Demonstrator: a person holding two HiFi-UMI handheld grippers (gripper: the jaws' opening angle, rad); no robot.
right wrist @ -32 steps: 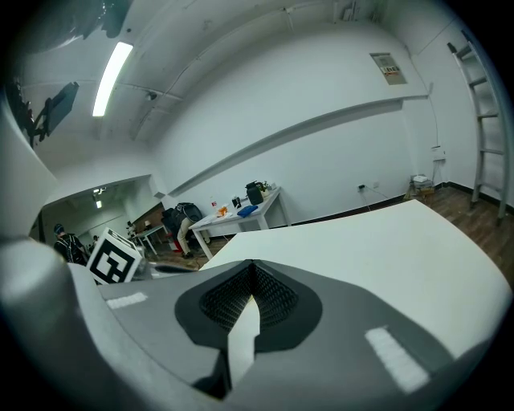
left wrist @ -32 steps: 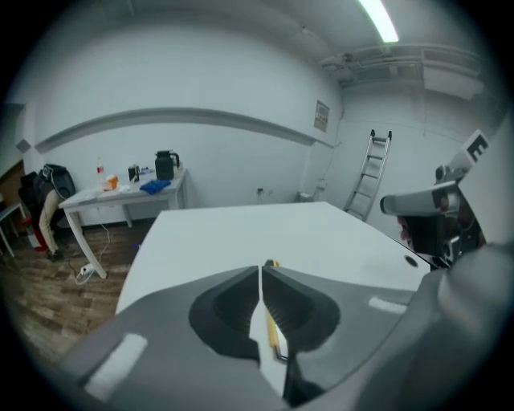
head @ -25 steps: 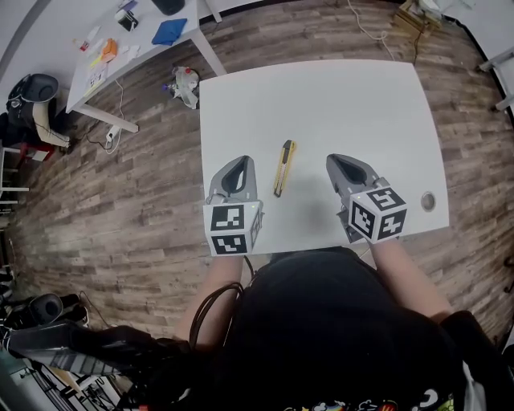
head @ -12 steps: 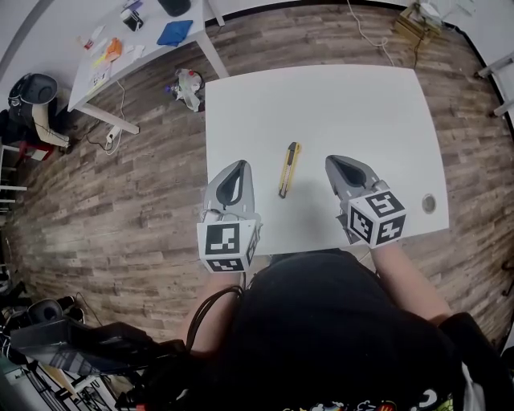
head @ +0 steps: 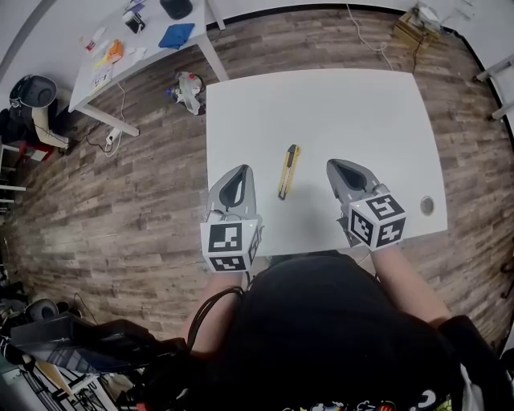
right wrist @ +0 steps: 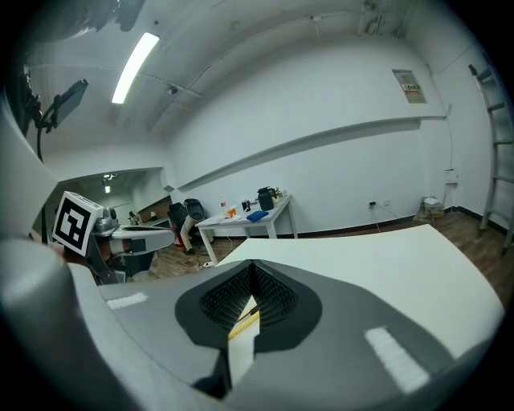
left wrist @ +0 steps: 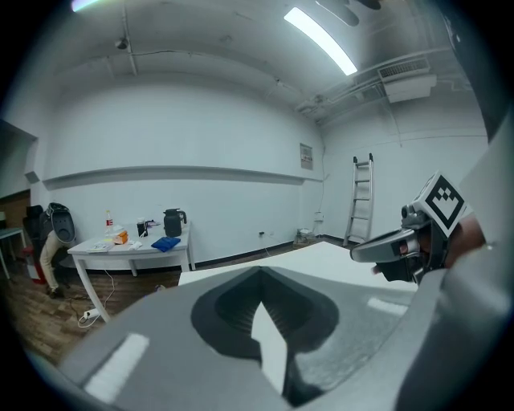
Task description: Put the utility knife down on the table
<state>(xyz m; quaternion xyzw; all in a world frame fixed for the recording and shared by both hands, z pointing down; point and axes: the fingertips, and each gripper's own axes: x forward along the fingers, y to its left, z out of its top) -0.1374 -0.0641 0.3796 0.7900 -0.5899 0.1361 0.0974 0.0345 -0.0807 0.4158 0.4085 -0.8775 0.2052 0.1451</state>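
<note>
Two grippers low over the near edge of the table (head: 321,104), one in each hand, person's dark torso below them. Left gripper (head: 239,169): jaws pressed together, only a thin slit between them, nothing held. Right gripper (head: 332,164): jaws also closed to a slit, empty. Both point away from the person, marker cubes toward the body.

Knife (head: 287,170) lies flat on the white table between the two grippers, apart from both. Yellow and black body, long axis running away from the person, slightly tilted. In the right gripper view a yellow strip of it (right wrist: 244,323) shows through the jaw slit, lying on the tabletop beyond the tips.

Round grommet (head: 426,205) near the table's right near corner. Rest of the tabletop bare white.

Wood floor (head: 120,177) all round. White bag (head: 186,84) on the floor by the table's far left corner. Farther left, a second table (head: 96,80) with a blue item (head: 176,34), a dark kettle (head: 177,6) and small clutter. Ladder (left wrist: 361,201) against the far wall in the left gripper view.
</note>
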